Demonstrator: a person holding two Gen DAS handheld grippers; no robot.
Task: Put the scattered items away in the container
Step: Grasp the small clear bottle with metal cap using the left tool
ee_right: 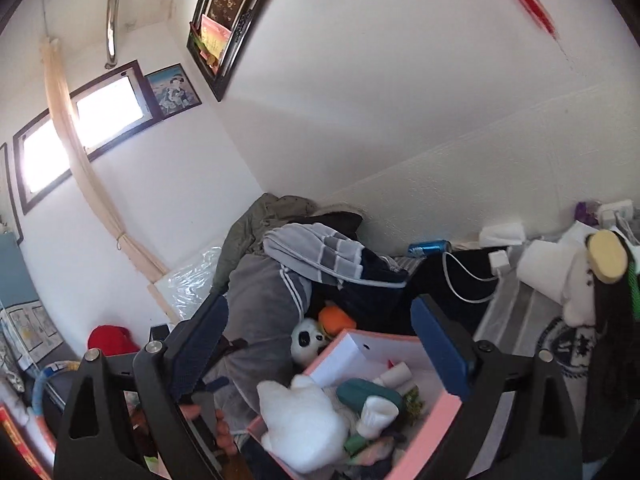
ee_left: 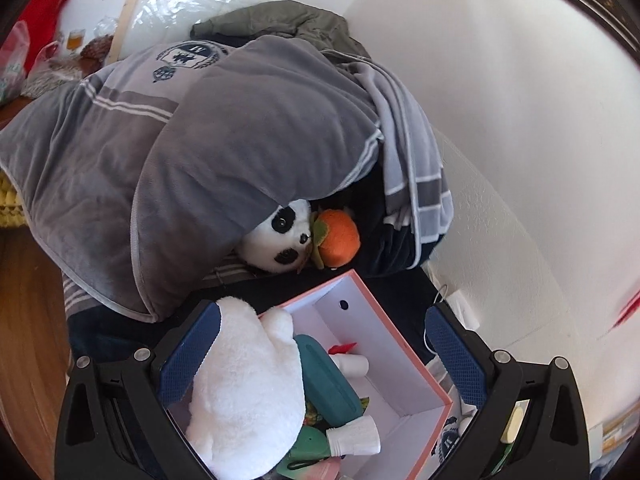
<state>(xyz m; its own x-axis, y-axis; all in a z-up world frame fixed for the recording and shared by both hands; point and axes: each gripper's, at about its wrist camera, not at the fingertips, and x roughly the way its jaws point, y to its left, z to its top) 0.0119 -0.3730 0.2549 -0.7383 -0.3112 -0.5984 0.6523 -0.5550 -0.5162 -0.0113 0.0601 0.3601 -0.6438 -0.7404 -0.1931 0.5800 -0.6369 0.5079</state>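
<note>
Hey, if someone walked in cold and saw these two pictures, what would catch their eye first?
Probably the pink box in the foreground, with a fluffy white plush toy bulging over its near corner. Just behind the box, a panda plush hugging an orange soft toy peeks out from under a grey pillow on the bed.

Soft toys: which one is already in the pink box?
The plain white plush toy, lying in the pink box. The panda lies outside, under the grey blanket.

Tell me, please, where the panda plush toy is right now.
In both views the panda plush lies just outside the pink box, at its far corner, tucked under the grey pillow beside an orange plush.
</note>
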